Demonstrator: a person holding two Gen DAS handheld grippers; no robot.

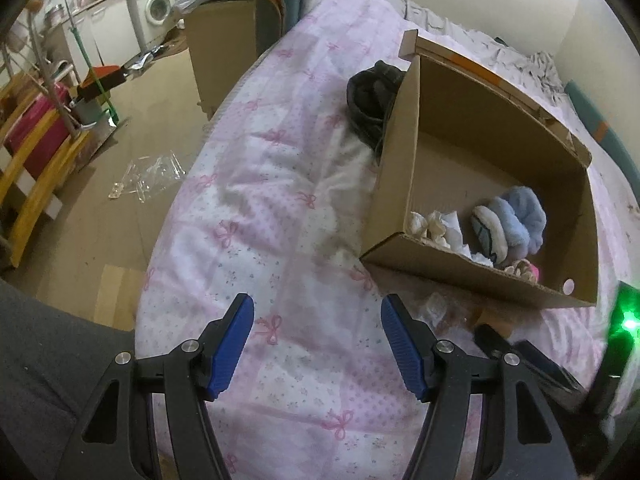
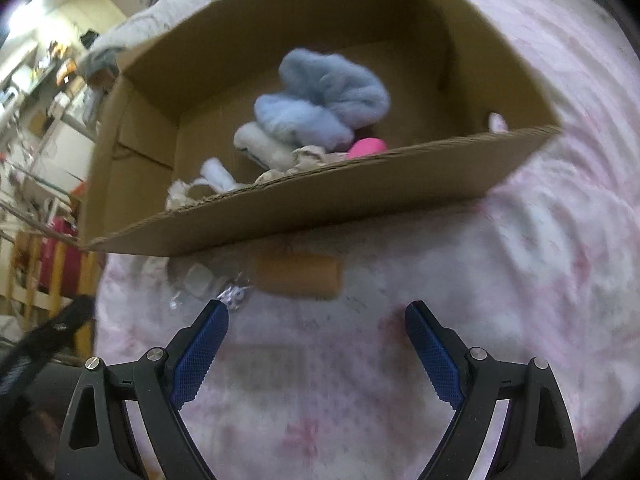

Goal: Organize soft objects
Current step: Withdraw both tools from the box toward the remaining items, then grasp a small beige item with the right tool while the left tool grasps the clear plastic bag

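An open cardboard box sits on a bed with a pink bow-print quilt. Inside lie a fluffy blue soft item, white soft pieces and a pink item. A dark soft garment lies on the quilt behind the box's left wall. My left gripper is open and empty over the quilt, short of the box. My right gripper is open and empty in front of the box's near wall.
A brown flat object and a crinkled clear wrapper lie on the quilt by the box's near wall. Left of the bed is the floor with plastic bags, a second cardboard box, a washing machine and a yellow frame.
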